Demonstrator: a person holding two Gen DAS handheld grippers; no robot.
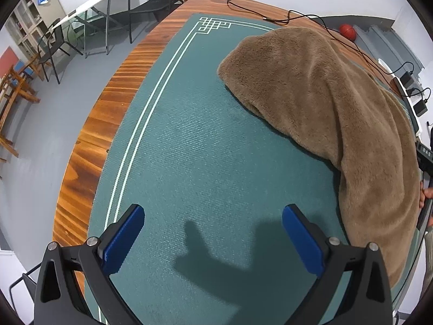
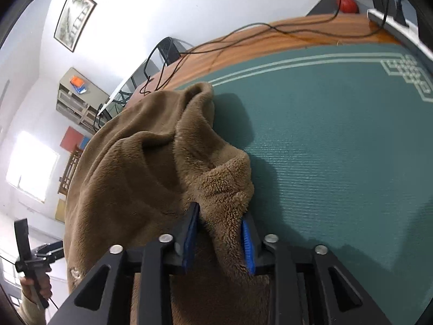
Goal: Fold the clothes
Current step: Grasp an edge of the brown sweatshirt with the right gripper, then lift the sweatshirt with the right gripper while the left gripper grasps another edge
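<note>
A brown fleece garment (image 1: 324,100) is draped across the right half of a green mat (image 1: 205,146) and rises toward the right edge of the left wrist view. My left gripper (image 1: 213,222) hovers open over bare mat, its blue pads wide apart with nothing between them. In the right wrist view the same brown garment (image 2: 140,168) hangs lifted in front of the camera. My right gripper (image 2: 220,224) is shut on a bunched fold of it, fleece filling the gap between the blue pads (image 2: 247,241).
The green mat (image 2: 338,140) lies on a wooden table (image 1: 108,103). Black cables (image 1: 311,19) and chargers run along the table's far edge. Chairs (image 1: 151,2) and a glass table stand beyond. A hand (image 2: 35,284) holds the other gripper's handle at lower left.
</note>
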